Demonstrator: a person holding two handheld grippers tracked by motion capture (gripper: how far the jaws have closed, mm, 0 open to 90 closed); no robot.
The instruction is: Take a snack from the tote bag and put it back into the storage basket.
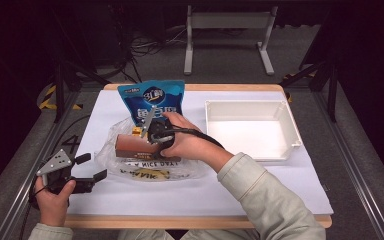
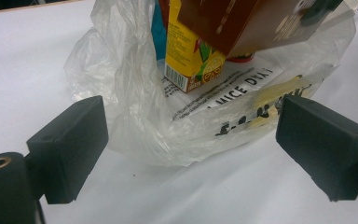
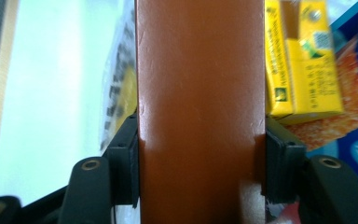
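The brown carton [image 1: 139,146] is pinched across its sides by the right gripper [image 1: 156,136], above the clear plastic bag [image 1: 111,150] at table centre. It should be lifted straight, kept level, then carried toward three o'clock to the white tray [image 1: 252,131]. The left gripper [image 1: 87,167] is spread, empty, at eight o'clock.

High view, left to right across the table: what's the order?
left gripper, open → clear plastic bag → brown box clamped in the right gripper → white tray. The blue pouch stands behind the bag, so it is left out.
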